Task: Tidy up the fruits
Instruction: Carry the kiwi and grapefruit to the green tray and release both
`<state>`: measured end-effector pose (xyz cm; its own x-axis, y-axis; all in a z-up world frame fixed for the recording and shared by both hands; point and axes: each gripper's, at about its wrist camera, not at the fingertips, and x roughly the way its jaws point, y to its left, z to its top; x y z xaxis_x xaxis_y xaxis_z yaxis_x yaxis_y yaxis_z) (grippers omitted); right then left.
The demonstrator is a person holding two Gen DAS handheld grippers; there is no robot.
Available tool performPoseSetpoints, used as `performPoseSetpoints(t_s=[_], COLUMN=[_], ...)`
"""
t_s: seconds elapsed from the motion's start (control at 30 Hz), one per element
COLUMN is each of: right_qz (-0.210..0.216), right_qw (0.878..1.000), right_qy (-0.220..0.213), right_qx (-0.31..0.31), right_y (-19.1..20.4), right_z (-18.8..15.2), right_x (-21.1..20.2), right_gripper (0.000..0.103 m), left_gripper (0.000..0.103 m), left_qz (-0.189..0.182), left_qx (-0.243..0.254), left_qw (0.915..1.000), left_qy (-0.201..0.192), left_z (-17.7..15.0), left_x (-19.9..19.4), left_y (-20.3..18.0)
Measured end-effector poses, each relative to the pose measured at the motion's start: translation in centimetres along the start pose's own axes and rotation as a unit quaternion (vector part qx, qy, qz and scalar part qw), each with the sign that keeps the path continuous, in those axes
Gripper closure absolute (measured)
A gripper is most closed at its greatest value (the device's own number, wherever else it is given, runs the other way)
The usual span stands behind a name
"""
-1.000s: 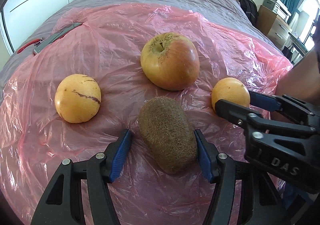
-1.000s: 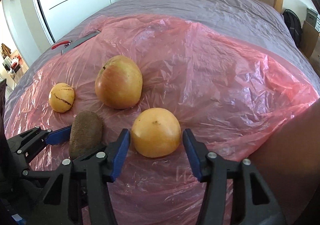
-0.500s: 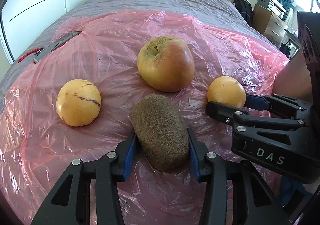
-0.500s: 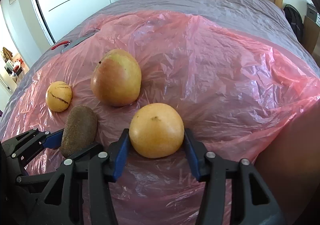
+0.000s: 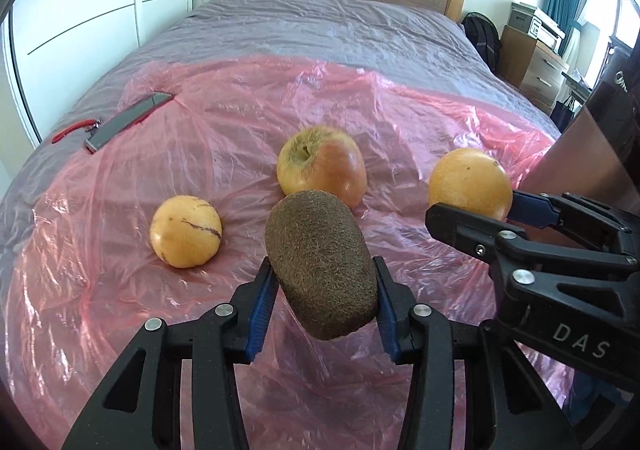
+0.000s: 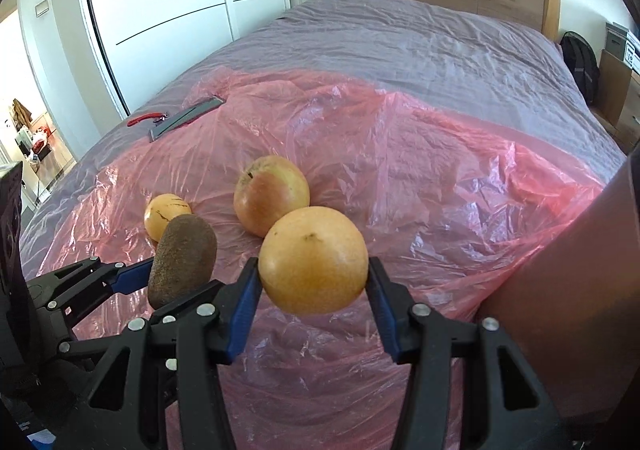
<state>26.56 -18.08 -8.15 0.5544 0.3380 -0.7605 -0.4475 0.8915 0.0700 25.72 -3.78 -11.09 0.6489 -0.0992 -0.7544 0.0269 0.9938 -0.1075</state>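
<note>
Bed (image 5: 320, 22) under pink sheet (image 5: 240, 122). Both fruits now lifted clear: left gripper (image 5: 322, 292) jaws pinch the kiwi (image 5: 320, 266), right gripper (image 6: 312, 290) jaws pinch the orange (image 6: 313, 260). Apple (image 5: 322, 166) and yellow fruit (image 5: 186, 230) remain on the sheet. Relocation apparently under way.

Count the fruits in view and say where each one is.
4. The kiwi is held in the left claw, the orange in the right claw. The apple and the streaked yellow fruit lie on the pink plastic.
</note>
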Motion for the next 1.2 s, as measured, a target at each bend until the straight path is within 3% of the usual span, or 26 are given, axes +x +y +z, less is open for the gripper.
performPoseSetpoints(t_s=[0.3, 0.67, 1.2], right_qz=[0.017, 0.022, -0.025], right_qw=[0.999, 0.999, 0.994], right_qy=[-0.029, -0.031, -0.042], right_qx=[0.005, 0.026, 0.099], right_y=[1.1, 0.9, -4.5], right_z=[-0.8, -6.1, -13.5], right_x=[-6.5, -13.1, -20.3], right_gripper=[0.052, 0.052, 0.052], left_gripper=[0.063, 0.063, 0.063], left_qz=[0.002, -0.009, -0.048], left_qx=[-0.002, 0.015, 0.071], left_qw=[0.9999, 0.9997, 0.9963], left_qy=[-0.015, -0.018, -0.008], left_z=[-0.3, -3.2, -6.9], left_x=[-4.6, -10.1, -15.0], left_y=[0.2, -1.5, -7.7])
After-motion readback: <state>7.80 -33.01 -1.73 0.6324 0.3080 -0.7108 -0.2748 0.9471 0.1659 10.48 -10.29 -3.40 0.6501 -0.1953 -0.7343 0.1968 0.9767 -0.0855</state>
